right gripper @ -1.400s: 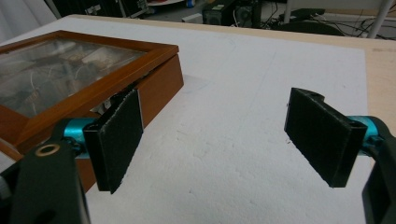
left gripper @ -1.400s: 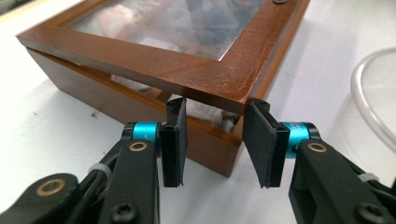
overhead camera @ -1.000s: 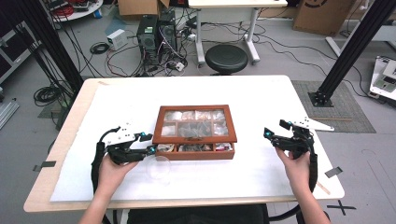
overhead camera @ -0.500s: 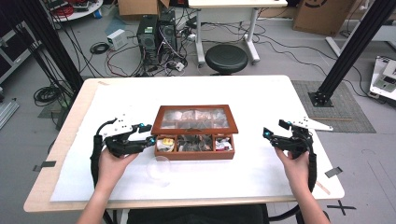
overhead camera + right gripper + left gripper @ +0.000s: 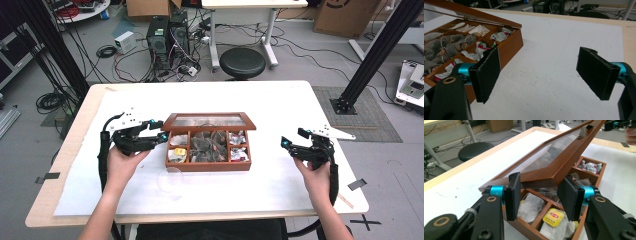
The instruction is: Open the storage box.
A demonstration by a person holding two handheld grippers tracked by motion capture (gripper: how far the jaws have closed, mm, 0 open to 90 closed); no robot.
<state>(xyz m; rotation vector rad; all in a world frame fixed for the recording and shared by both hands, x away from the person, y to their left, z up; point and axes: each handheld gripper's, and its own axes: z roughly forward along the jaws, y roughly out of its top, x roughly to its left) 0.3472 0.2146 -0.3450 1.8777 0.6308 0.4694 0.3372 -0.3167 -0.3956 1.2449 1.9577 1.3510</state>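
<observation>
**A:** Trying to place the wooden tea box point(image 5: 207, 165). Anywhere obvious?

**B:** Smack in the middle of the white sheet point(image 5: 280, 115) on the table point(image 5: 75, 145), going by the high view. Split into compartments and stuffed with tea bags point(image 5: 210, 146). Spotted a yellow tag point(image 5: 553, 216) in the nearest compartment from the left gripper view. Lid point(image 5: 210, 116) tilted up, with the front edge lifted clear of the box.

**A:** And the left gripper point(image 5: 162, 135)?

**B:** Parked at the lid's front-left corner, held in the left hand point(image 5: 122, 162). Jaws at a middling gap, with that corner right at the pads point(image 5: 515, 192). Can't tell whether pinching it or just propping it from below, with part of the lid edge running on past one pad.

**A:** Right gripper point(image 5: 292, 139)?

**B:** Well apart from the box, off to its right, held in the right hand point(image 5: 315, 175) above bare sheet. Jaws spread wide, nothing between them. From the right gripper view, box off to one side, not touching either jaw.

**A:** Anything else lying around?

**B:** Just in front of the box, something clear and round point(image 5: 170, 179), maybe a cup. Too faint to call. Beyond the far edge of the table, a black stool point(image 5: 242, 62) on the floor.
</observation>
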